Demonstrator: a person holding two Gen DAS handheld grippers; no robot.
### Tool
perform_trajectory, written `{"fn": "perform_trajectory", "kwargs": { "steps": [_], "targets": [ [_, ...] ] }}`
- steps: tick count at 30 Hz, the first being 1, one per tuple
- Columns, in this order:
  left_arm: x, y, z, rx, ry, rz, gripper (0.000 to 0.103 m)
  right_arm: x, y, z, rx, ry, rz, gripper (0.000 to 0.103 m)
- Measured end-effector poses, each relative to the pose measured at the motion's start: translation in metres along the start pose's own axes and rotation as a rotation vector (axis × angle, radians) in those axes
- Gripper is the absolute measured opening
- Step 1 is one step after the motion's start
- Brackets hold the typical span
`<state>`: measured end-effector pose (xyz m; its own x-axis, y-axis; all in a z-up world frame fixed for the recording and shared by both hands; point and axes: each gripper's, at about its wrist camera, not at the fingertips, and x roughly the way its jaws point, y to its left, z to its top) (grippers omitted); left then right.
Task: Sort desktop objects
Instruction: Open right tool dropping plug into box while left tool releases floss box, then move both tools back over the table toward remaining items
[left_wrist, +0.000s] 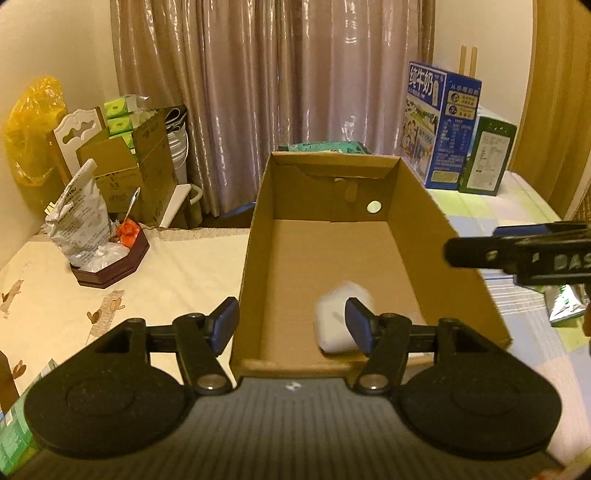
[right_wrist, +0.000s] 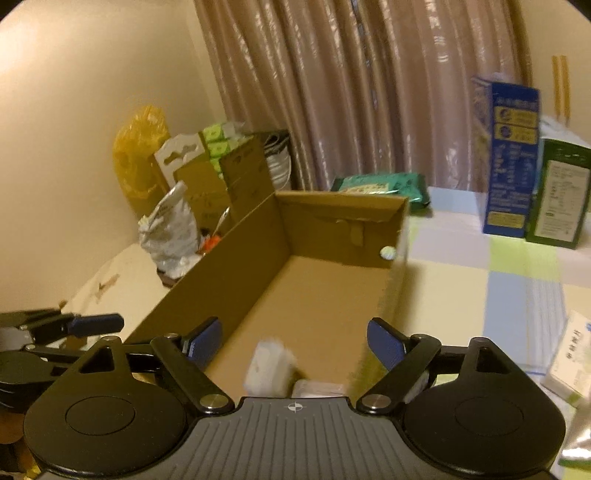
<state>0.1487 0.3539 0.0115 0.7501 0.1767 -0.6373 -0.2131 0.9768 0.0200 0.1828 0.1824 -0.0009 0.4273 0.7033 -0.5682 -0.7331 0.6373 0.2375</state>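
An open cardboard box (left_wrist: 436, 236) stands on the table in front of both grippers; it also shows in the right wrist view (right_wrist: 221, 254). A blurred white packet (left_wrist: 338, 314) lies inside near the box's front end, also seen in the right wrist view (right_wrist: 267, 367). My left gripper (left_wrist: 291, 326) is open and empty over the box's near left corner. My right gripper (right_wrist: 293, 345) is open and empty above the box's near end; its finger shows at the right of the left wrist view (left_wrist: 517, 253).
A dark hexagonal tray (left_wrist: 110, 266) with a silver bag stands left of the box. A blue carton (left_wrist: 439, 125) and a green carton (left_wrist: 485, 155) stand at the back right. A white medicine box (right_wrist: 570, 360) lies at the right.
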Motion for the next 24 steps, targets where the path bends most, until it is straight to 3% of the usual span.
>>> {"fn": "perform_trajectory", "kwargs": {
  "steps": [4, 12, 24],
  "targets": [
    [-0.02, -0.01, -0.003, -0.005, -0.02, -0.009, 0.062, -0.04, -0.017, -0.013, 0.03, -0.037, -0.038, 0.089],
    [-0.056, -0.046, -0.006, 0.01, -0.056, -0.035, 0.079, -0.123, -0.072, -0.066, 0.142, -0.029, -0.179, 0.093],
    [-0.09, -0.132, -0.02, 0.066, -0.055, -0.136, 0.099, -0.231, -0.123, -0.117, 0.197, -0.052, -0.332, 0.099]
  ]
}}
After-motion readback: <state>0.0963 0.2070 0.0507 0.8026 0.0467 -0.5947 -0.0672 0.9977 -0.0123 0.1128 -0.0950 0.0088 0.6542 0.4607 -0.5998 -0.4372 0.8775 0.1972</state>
